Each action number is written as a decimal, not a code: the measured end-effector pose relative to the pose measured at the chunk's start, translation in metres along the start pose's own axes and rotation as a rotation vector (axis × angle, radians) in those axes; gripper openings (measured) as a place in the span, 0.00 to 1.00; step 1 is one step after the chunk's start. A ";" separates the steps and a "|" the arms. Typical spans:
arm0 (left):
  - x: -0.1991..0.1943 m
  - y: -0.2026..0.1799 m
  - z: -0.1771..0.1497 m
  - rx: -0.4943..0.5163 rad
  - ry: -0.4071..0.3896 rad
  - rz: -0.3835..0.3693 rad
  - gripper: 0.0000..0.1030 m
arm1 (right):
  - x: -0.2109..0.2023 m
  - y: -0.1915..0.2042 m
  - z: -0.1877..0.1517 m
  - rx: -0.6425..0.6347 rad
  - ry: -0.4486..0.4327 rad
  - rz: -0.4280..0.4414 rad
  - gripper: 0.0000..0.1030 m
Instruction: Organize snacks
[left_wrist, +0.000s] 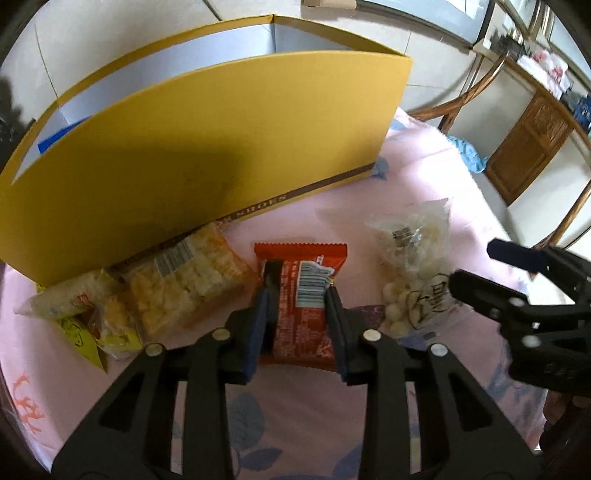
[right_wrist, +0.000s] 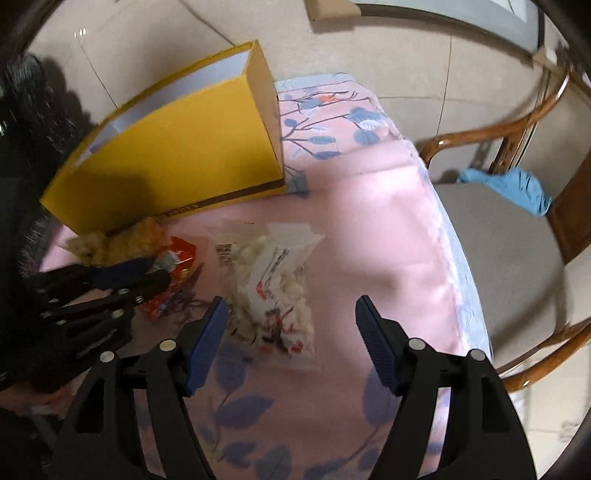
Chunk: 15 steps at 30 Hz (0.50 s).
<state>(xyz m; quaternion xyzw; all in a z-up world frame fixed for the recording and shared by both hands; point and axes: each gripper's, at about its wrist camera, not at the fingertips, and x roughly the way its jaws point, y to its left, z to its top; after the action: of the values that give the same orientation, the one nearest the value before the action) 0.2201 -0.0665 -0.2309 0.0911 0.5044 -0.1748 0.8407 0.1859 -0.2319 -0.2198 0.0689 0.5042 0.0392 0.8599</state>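
A red snack packet (left_wrist: 306, 295) lies on the pink cloth in front of the yellow shoe box (left_wrist: 221, 147). My left gripper (left_wrist: 299, 299) is shut on it, blue pads pressing its two long sides, so the wrapper buckles between them. To its right lies a clear bag of white balls (left_wrist: 410, 266). My right gripper (right_wrist: 291, 306) hangs open just above that bag (right_wrist: 273, 284), with the bag's near half between its fingers and neither pad touching it. In the right wrist view the left gripper (right_wrist: 155, 273) sits over the red packet (right_wrist: 177, 258).
A pack of orange-yellow crackers (left_wrist: 192, 280) and a yellow-white packet (left_wrist: 81, 314) lie against the box's front wall. The yellow box (right_wrist: 177, 155) stands open at the top. The table edge runs along the right, beside a wooden chair (right_wrist: 498, 258) with a blue cloth (right_wrist: 517, 184).
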 end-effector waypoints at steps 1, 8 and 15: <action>0.002 -0.004 0.000 0.020 -0.002 0.032 0.39 | 0.007 0.002 0.002 -0.002 0.002 0.012 0.71; 0.034 -0.018 -0.007 0.027 0.025 0.076 0.79 | 0.023 0.001 0.005 0.001 -0.004 -0.013 0.90; 0.022 -0.012 -0.012 0.018 0.073 0.059 0.43 | 0.029 0.004 0.004 -0.004 0.006 -0.025 0.97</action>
<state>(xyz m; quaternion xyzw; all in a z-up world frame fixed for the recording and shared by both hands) 0.2149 -0.0780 -0.2560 0.1196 0.5303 -0.1511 0.8256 0.2041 -0.2239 -0.2423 0.0605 0.5074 0.0297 0.8590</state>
